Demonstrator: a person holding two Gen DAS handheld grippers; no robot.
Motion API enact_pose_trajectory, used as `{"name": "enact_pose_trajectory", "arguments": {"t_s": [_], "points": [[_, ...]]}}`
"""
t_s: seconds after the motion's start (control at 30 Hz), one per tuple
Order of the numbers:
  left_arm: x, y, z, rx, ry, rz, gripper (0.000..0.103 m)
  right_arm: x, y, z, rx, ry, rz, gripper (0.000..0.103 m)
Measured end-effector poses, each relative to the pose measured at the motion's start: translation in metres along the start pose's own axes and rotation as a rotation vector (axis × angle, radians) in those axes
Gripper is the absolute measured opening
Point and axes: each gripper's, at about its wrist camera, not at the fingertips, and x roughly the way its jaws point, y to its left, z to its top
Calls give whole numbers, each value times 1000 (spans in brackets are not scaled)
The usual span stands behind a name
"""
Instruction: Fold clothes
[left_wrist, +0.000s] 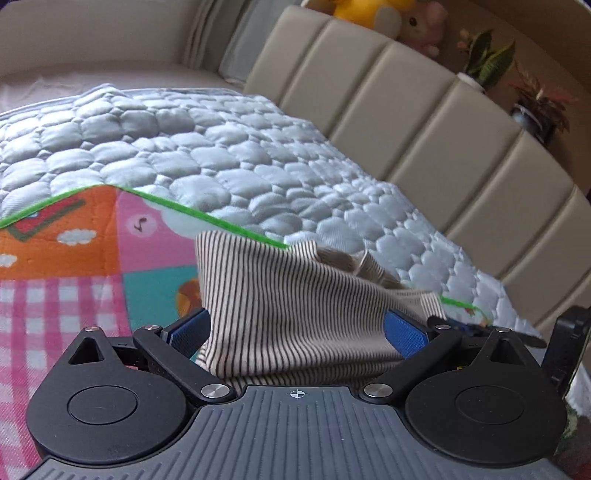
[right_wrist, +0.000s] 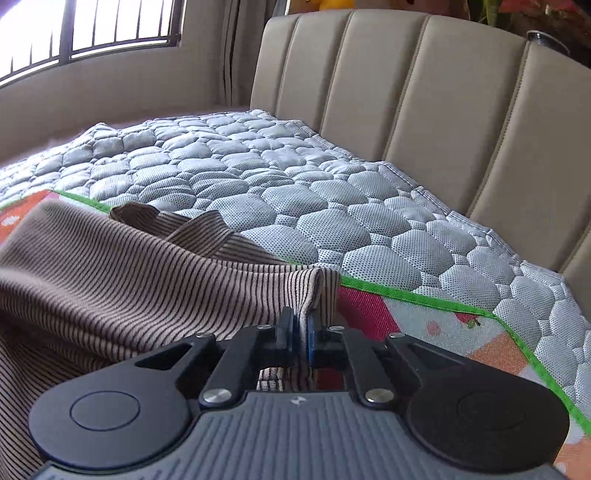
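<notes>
Right claw (right_wrist: 301, 332) clamped tight on a fold of the striped garment (right_wrist: 110, 273), pinching it near the hem corner; fabric visibly sandwiched between the blue pads. From the pinch the cloth drapes left and toward the camera, with a collar or strap loop bunched at its far edge. Left claw (left_wrist: 295, 330) stands wide, blue pads (left_wrist: 404, 332) well apart, the same striped garment (left_wrist: 280, 310) bunched up between them; left pad is at the cloth edge, can't tell if it touches, and the right pad is not pressing on it. Garment lies on a colourful play mat (left_wrist: 74, 258) with green edging, cartoon prints and a pink check patch, near the mat's far edge. Mat is spread over a grey quilted mattress pad (right_wrist: 295, 192) on the bed. Beige padded headboard (right_wrist: 424, 92) behind, plush toys (left_wrist: 369, 13) and potted plants (left_wrist: 487, 59) on top of it, barred window (right_wrist: 85, 29) at far left.
</notes>
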Motion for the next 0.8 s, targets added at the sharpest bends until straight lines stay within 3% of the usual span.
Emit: {"name": "enact_pose_trajectory", "arguments": {"t_s": [0.13,0.23,0.3,0.37,0.43,0.53,0.63,0.8], "points": [[23,1,-12,72,89,142,102,0,-8,4,20,8,20,14],[26,12,-13,51,106,194,102,-7,-17,7,46,2,30,32],[18,13,-9,36,76,185,102,-14,-21,10,63,-17,28,36],[2,8,-3,50,-8,154,102,-24,-22,13,81,-50,33,37],[-9,1,1,61,-89,107,102,-35,-20,18,103,-90,69,37],[-9,-10,3,82,-118,19,101,-41,-9,19,128,-84,154,38],[5,-17,-3,132,-33,7,100,-26,5,2,76,5,142,38],[36,-10,-20,192,136,195,101,-22,11,-17,2,8,125,38]]}}
